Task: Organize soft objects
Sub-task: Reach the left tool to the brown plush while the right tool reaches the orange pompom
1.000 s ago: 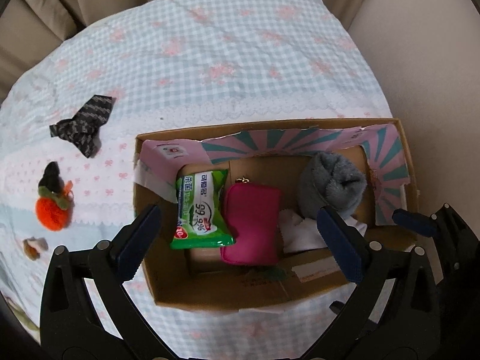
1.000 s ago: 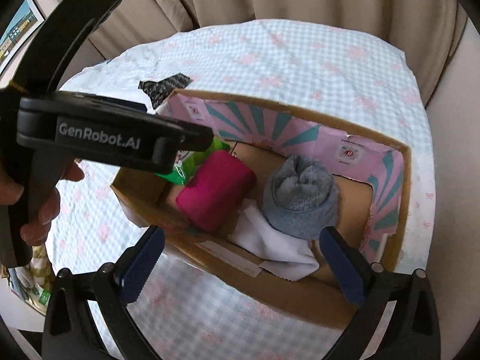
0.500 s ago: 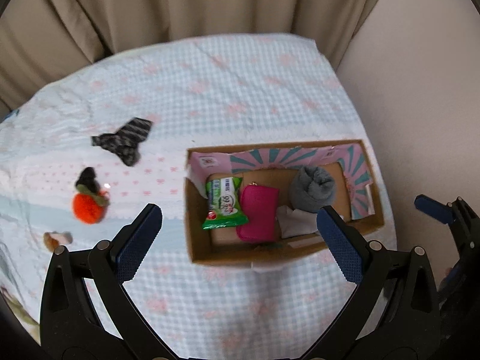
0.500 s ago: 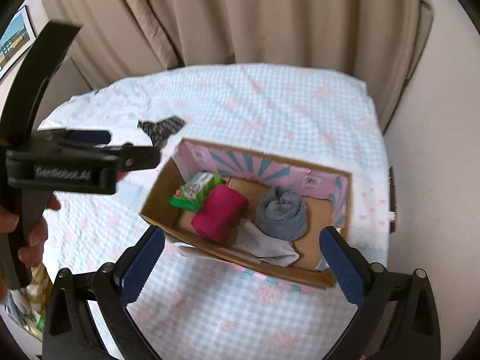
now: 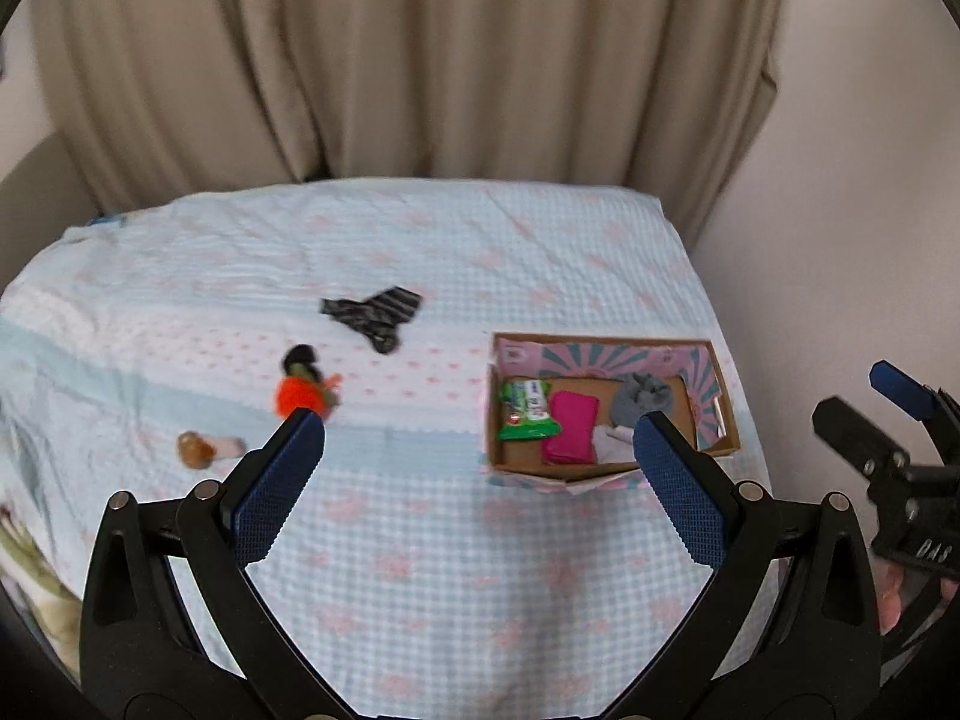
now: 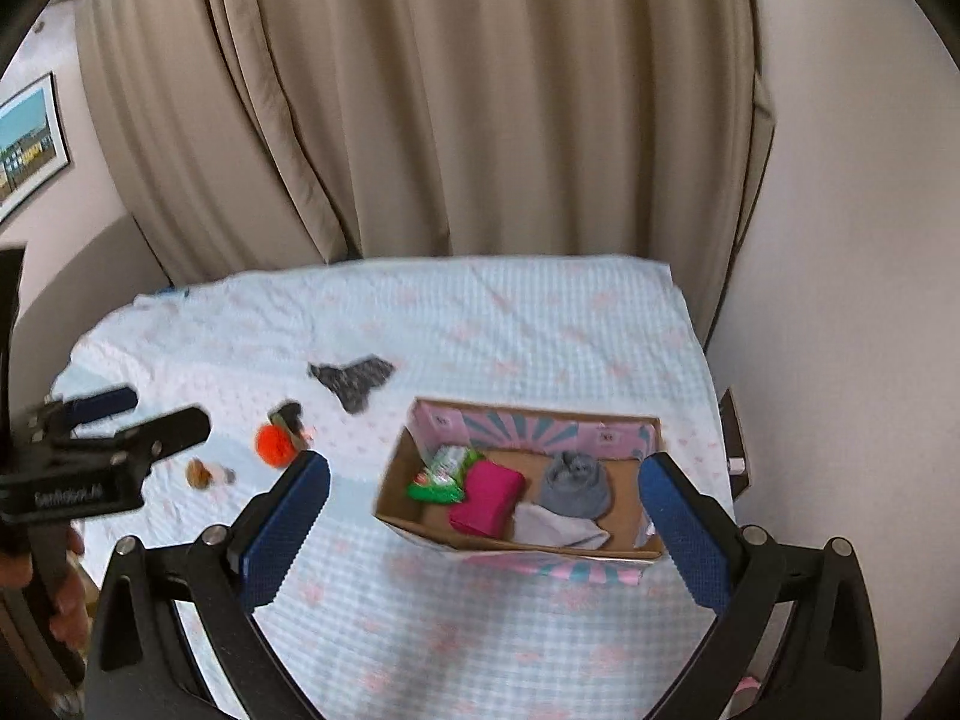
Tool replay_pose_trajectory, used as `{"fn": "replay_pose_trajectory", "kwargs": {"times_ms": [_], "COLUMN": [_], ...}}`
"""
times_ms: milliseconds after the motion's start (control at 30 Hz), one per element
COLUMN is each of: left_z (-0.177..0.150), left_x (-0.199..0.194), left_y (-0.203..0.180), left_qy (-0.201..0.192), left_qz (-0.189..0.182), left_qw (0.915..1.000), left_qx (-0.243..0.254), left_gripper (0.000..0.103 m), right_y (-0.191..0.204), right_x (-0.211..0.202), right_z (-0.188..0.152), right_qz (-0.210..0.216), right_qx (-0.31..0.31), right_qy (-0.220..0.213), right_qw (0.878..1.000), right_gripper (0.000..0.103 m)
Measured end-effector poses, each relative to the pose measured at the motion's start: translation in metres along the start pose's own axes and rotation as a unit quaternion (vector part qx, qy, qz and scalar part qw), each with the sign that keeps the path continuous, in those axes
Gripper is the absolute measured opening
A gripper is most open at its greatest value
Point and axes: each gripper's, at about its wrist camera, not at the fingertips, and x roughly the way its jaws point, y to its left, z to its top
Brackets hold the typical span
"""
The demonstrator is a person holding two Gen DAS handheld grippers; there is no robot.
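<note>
An open cardboard box (image 5: 558,471) (image 6: 420,531) sits on the checked bedspread at the right. It holds a green wipes pack (image 5: 527,409) (image 6: 447,474), a pink pouch (image 5: 571,427) (image 6: 486,498), a grey rolled sock (image 5: 643,399) (image 6: 575,483) and a white cloth (image 5: 612,443) (image 6: 558,528). Left of the box lie a dark patterned cloth (image 5: 375,315) (image 6: 354,381), an orange knitted toy (image 5: 303,390) (image 6: 277,441) and a small brown item (image 5: 201,450) (image 6: 204,473). My left gripper (image 5: 478,426) (image 6: 138,414) and right gripper (image 6: 485,465) (image 5: 870,402) hover high above the bed, both open and empty.
Beige curtains (image 6: 480,120) hang behind the bed. A plain wall (image 5: 840,210) runs close along the bed's right edge, right beside the box. A framed picture (image 6: 27,144) hangs at the far left. A hand (image 6: 66,606) holds the left gripper.
Both grippers have pulled up and back from the box, so the whole bed and curtains now show. The items in the box and on the bedspread have not moved.
</note>
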Motion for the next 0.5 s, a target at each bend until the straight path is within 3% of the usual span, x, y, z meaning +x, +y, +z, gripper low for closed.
{"fn": "replay_pose_trajectory", "kwargs": {"times_ms": [233,500], "left_z": [-0.023,-0.036], "left_x": [-0.055,-0.079], "left_y": [0.058,0.148], "left_qy": [-0.034,-0.049], "left_qz": [0.016,0.029], "left_qw": [0.9988,0.9965], "left_qx": [-0.030,-0.061], "left_gripper": [0.103,0.103], "right_y": [0.043,0.122], "right_x": [-0.026,-0.022], "right_z": [0.003,0.013], "right_qz": [0.015,0.043], "right_qx": [0.016,-0.003], "right_qy": [-0.027,-0.039], "right_qw": [0.999,0.998], "right_gripper": [0.103,0.103]}}
